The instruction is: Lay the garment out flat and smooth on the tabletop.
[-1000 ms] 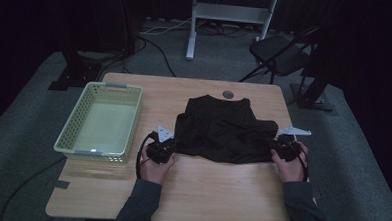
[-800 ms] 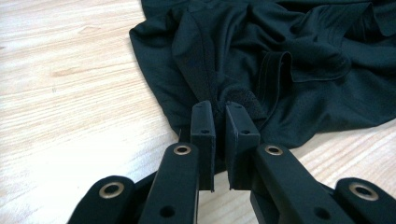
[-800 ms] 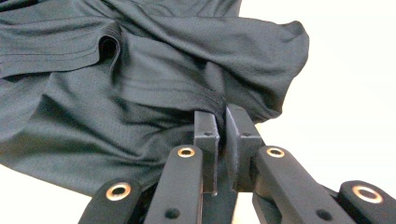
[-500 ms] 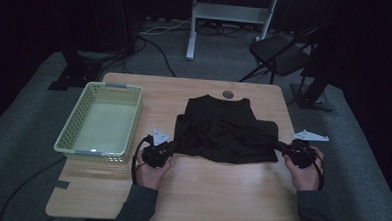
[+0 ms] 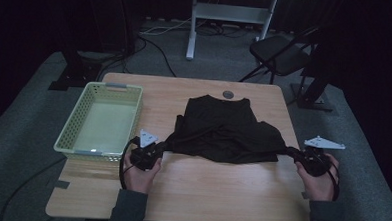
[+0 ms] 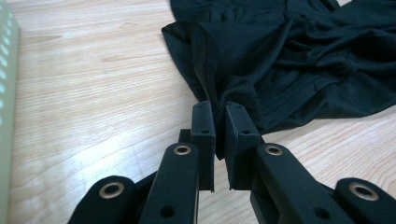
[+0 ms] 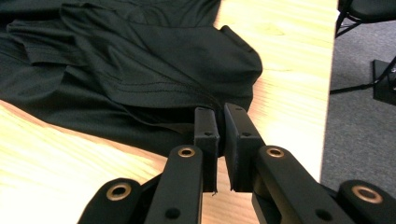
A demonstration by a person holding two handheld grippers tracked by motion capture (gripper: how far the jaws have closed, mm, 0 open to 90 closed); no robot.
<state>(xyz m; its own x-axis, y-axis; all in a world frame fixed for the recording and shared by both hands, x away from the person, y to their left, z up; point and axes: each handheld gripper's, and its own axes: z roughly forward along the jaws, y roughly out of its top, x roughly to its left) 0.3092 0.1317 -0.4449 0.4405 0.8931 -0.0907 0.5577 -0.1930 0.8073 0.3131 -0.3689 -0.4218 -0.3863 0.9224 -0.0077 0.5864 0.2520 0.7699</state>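
A black T-shirt (image 5: 223,129) lies on the wooden table (image 5: 205,191), its near hem pulled taut between my two grippers. My left gripper (image 5: 163,146) is shut on the shirt's near left corner; in the left gripper view the bunched black cloth (image 6: 243,60) is pinched between the jaws of this left gripper (image 6: 218,108). At the table's right edge my right gripper (image 5: 290,152) is shut on the near right corner. The right gripper view has the right gripper (image 7: 220,112) clamping the shirt's hem (image 7: 154,74), with folds spreading away.
A pale green plastic basket (image 5: 73,130), nothing in it, stands at the table's left. A small round dark disc (image 5: 228,94) sits near the far edge. Beyond the table are a folding chair (image 5: 281,54) and a white stand (image 5: 228,14). The table's right edge (image 7: 327,93) is close to my right gripper.
Both grippers have moved apart, the right one out to the table's right edge, drawing the shirt's near hem wider and tighter. The shirt's lower part has shifted toward me.
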